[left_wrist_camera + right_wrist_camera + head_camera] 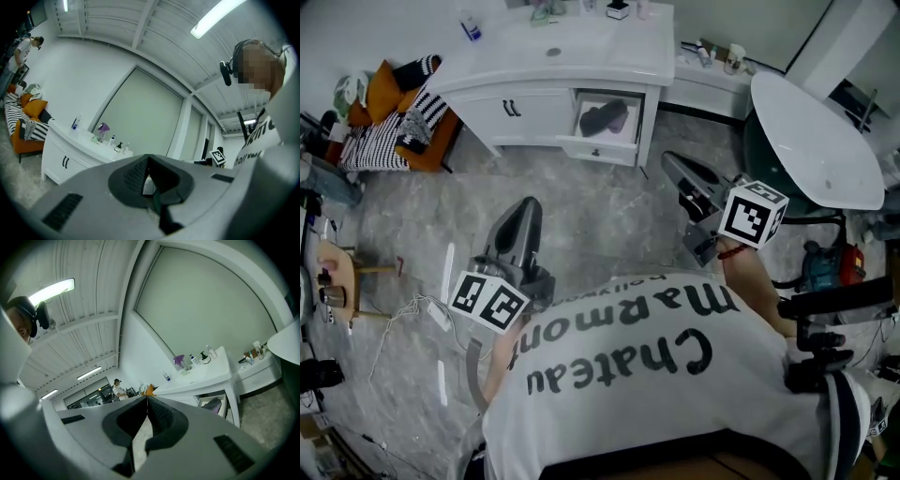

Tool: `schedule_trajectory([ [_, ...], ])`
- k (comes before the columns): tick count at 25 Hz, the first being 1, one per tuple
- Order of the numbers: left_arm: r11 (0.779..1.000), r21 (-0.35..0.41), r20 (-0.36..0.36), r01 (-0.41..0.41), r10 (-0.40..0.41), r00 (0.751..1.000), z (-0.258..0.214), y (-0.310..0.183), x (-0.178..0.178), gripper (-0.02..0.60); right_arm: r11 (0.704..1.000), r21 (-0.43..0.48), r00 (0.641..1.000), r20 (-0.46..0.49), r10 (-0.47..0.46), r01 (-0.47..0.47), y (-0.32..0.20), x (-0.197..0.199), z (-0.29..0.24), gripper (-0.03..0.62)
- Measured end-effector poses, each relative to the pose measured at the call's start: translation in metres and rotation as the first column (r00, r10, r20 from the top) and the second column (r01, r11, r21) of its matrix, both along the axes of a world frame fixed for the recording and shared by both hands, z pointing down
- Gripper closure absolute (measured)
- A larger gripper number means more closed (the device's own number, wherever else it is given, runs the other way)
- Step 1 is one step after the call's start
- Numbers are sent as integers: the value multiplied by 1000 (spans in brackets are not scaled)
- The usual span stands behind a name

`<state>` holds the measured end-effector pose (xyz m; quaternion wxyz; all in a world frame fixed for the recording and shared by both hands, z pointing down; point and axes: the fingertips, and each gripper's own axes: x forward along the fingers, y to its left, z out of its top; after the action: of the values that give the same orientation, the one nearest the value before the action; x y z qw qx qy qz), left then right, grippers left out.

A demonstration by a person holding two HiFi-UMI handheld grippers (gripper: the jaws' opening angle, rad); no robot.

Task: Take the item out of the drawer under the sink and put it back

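Dark item [602, 118] in drawer [598, 147], kind unclear, countertop bottles [205, 357] too small to tell

Studio hall with mock bathroom; sink vanity [628, 58], toiletry bottles [206, 355]; strip light [51, 289], ribbed industrial ceiling [89, 301].

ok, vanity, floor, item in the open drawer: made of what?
Vanity: smooth white, satin sheen, likely painted or laminated board. Floor: grey veining, marble-look tile or vinyl. Item: dark, rounded, matte, perhaps fabric; too small to tell.
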<state>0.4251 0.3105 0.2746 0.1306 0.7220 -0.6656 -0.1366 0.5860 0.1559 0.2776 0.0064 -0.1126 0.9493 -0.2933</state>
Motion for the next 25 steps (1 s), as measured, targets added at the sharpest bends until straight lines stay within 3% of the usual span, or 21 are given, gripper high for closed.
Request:
schedule_trajectory([
  [17,1000,-21,8,13,-12,1000,11,-68,-9,572,1000,-18,1000,-5,-2,2,-66,-5,13,583],
  [25,998,-64,11,6,-5,1000,16,-92,-6,572,997,-80,1000,0,18,-18,-91,-3,25,583],
])
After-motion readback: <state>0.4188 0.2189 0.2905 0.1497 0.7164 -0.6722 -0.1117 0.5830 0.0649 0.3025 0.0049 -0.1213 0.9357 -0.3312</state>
